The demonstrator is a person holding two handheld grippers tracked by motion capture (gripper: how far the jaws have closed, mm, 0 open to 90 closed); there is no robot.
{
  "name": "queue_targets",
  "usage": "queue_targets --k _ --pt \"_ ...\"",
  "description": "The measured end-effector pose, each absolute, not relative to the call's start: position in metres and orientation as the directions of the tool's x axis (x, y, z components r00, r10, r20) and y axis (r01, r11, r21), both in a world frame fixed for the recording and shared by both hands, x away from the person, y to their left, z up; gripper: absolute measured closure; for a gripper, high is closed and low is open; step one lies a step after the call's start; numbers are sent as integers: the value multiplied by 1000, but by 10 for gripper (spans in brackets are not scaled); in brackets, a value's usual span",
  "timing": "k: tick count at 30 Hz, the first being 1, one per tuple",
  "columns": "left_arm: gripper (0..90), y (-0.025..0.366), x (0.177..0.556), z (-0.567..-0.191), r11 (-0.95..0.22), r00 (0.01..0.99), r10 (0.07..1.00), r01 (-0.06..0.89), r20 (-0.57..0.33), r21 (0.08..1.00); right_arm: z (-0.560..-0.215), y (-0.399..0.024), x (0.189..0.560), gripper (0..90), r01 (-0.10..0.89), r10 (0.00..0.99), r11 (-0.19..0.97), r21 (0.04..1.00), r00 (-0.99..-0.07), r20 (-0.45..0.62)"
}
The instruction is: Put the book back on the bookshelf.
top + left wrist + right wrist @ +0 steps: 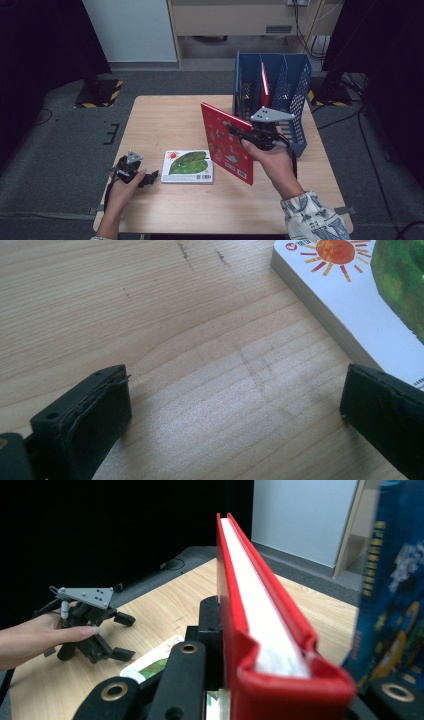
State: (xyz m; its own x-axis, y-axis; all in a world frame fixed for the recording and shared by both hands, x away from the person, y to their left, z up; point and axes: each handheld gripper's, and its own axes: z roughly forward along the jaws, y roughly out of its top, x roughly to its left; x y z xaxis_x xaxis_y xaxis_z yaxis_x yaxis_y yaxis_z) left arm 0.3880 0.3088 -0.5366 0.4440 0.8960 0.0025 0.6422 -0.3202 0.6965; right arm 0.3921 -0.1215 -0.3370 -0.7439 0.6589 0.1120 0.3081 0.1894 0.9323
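Here, right gripper (239,134) clamps red book (226,142) upright at frame centre, edge aligned for blue rack (295,90) slots; left gripper (150,176), jaws apart, waits lower left beside flat picture book (187,166).

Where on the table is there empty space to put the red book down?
Bare wood lies behind the leaf book, up to the far edge of the table, and along the near edge. It is crowded at the right, by the blue rack.

Red, white and blue on pale wood

A red-covered picture book (227,142) with white pages; a white flat book (187,166) showing a green leaf and orange sun; a blue mesh file rack (292,85); a light wood-grain table (165,120).
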Motion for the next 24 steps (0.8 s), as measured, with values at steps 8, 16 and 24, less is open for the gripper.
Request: queue_targets --k 8,16,24 --pt "0 309 388 -537 -319 443 897 643 2 697 -337 -143 385 794 325 674 183 928 -728 122" --pt "0 308 388 -537 -322 443 896 643 5 695 -334 -169 375 794 337 695 171 926 -707 129" --pt "0 308 388 -537 -321 443 897 644 5 695 -327 -189 364 793 330 712 154 932 -690 127"
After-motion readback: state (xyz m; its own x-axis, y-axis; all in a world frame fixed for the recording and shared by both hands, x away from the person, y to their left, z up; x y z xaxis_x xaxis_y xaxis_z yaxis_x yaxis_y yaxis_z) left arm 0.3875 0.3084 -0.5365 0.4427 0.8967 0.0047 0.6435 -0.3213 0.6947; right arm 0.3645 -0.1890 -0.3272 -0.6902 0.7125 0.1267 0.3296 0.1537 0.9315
